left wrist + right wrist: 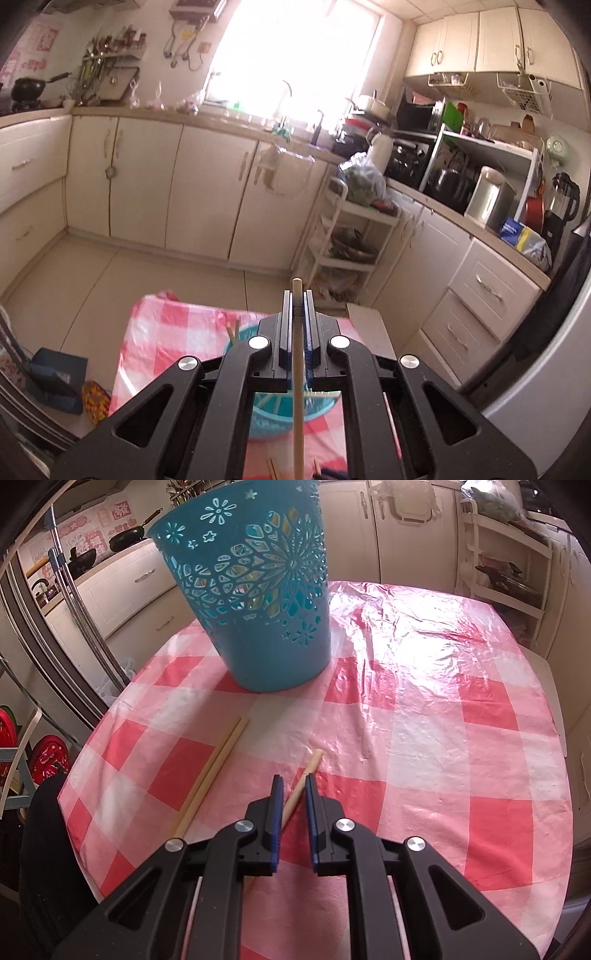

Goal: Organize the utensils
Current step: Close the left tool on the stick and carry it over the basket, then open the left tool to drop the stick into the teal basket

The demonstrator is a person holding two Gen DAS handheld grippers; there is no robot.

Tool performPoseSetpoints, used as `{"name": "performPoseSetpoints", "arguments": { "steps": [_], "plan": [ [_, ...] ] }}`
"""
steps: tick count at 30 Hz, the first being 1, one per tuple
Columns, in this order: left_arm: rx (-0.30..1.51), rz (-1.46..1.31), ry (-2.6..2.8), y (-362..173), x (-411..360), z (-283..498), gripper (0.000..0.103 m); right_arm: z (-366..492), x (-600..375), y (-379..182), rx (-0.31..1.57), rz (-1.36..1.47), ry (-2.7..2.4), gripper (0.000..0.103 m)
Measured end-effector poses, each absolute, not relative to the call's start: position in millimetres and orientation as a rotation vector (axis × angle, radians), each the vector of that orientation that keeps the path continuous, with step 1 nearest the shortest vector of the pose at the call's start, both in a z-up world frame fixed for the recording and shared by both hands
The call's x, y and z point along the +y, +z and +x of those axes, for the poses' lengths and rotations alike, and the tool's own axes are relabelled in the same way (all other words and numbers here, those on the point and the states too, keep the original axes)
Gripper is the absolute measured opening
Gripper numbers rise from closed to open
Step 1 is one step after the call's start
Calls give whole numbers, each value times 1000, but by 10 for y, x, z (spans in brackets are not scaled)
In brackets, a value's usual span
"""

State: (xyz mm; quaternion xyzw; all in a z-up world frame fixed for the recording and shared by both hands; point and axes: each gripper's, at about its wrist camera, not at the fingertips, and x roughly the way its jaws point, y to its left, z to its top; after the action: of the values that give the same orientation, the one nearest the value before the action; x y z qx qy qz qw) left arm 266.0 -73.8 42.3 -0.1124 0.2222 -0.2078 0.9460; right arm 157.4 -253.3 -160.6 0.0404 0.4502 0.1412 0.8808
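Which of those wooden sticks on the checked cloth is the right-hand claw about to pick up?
The single chopstick lying on its own: it runs between the open fingers of the right gripper. The pair of chopsticks lies side by side further left, outside the fingers.

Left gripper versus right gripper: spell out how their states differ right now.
The left gripper is shut on a chopstick, raised above the blue basket; the right gripper is open, low over the checked tablecloth.
The left one's chopstick is clamped between its pads; the right one only straddles a loose chopstick lying on the cloth.
Both are black with blue pads.
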Motion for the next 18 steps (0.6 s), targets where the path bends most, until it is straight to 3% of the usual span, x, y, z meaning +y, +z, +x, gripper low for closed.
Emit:
{"name": "performPoseSetpoints", "arguments": {
  "steps": [6, 13, 18],
  "plan": [
    [313, -273, -295, 602, -852, 3013, 5, 1578, -2488, -1601, 933, 66, 308, 21],
    [321, -275, -197, 265, -921, 3437, 5, 1549, -2300, -1593, 918, -51, 315, 37],
    [338, -269, -168, 13, -920, 3492, 5, 1536, -2247, -1601, 914, -95, 315, 41]
  ]
}}
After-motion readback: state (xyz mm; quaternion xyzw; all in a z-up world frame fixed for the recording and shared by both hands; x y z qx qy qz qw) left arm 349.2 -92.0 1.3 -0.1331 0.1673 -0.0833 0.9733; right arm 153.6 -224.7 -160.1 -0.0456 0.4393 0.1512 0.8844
